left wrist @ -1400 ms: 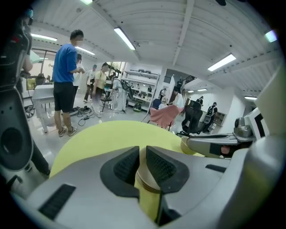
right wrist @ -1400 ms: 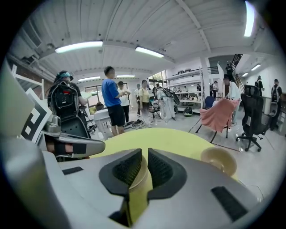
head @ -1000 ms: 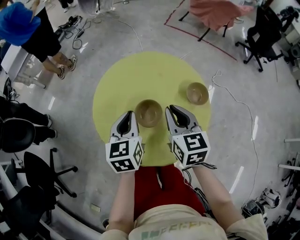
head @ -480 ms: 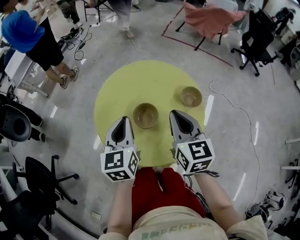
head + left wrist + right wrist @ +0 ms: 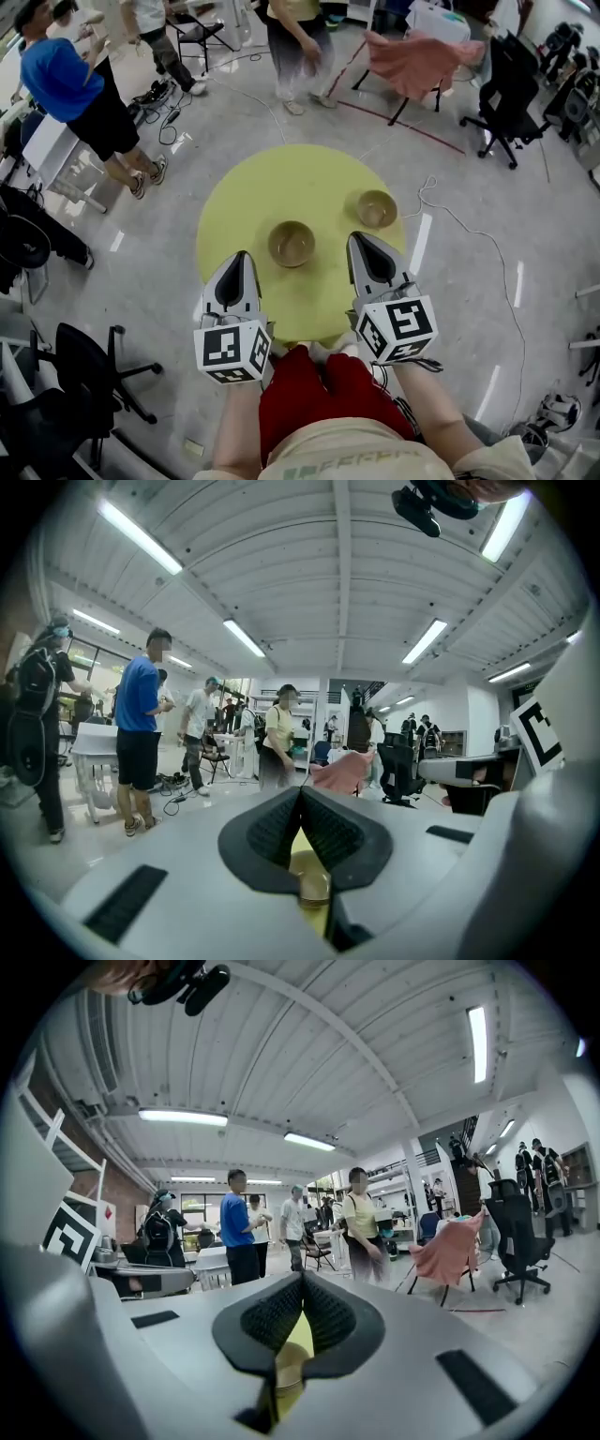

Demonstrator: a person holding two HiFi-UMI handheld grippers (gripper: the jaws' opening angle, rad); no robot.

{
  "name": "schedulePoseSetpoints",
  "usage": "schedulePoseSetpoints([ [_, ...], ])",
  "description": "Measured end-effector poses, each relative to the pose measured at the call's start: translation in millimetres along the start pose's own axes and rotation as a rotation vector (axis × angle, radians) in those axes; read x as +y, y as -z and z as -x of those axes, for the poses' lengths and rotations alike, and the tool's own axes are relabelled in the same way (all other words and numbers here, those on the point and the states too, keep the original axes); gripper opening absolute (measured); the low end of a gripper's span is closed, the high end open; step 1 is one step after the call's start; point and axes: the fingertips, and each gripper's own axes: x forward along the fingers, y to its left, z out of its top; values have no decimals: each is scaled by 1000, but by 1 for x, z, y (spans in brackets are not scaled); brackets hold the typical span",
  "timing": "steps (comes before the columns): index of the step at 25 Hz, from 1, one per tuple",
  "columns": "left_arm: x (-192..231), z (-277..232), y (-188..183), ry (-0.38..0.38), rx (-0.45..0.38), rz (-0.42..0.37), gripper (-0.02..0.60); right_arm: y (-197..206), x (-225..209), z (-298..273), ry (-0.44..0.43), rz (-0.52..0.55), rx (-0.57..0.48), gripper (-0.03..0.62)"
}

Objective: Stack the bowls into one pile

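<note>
Two brown bowls sit apart on the round yellow table (image 5: 281, 183): one bowl (image 5: 292, 244) near the middle, the other bowl (image 5: 376, 208) toward the right rim. My left gripper (image 5: 240, 258) hovers at the table's near-left edge, its jaws shut and holding nothing. My right gripper (image 5: 360, 239) hangs over the near-right part, just right of the middle bowl, also shut and holding nothing. In the left gripper view a sliver of bowl (image 5: 312, 889) and table shows below the closed left gripper (image 5: 300, 795). The right gripper view shows a bowl (image 5: 285, 1363) under the closed right gripper (image 5: 302, 1281).
Several people stand beyond the table, one in a blue shirt (image 5: 61, 75). A chair draped in pink cloth (image 5: 417, 56) and a black office chair (image 5: 506, 80) stand at the far right. Black chairs (image 5: 66, 366) crowd the left. A cable (image 5: 469, 225) runs on the floor at right.
Both grippers have drawn back toward the person, from beside the middle bowl to the table's near edge. The head camera has tilted up. The bowls have not moved.
</note>
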Motion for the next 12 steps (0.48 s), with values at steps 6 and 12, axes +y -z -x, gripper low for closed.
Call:
schedulePoseSetpoints([
  [6, -16, 28, -17, -13, -41, -12, 23, -29, 9, 31, -33, 35, -68, 35],
  [12, -20, 49, -25, -11, -68, -15, 23, -40, 24, 46, -61, 42, -102, 35],
])
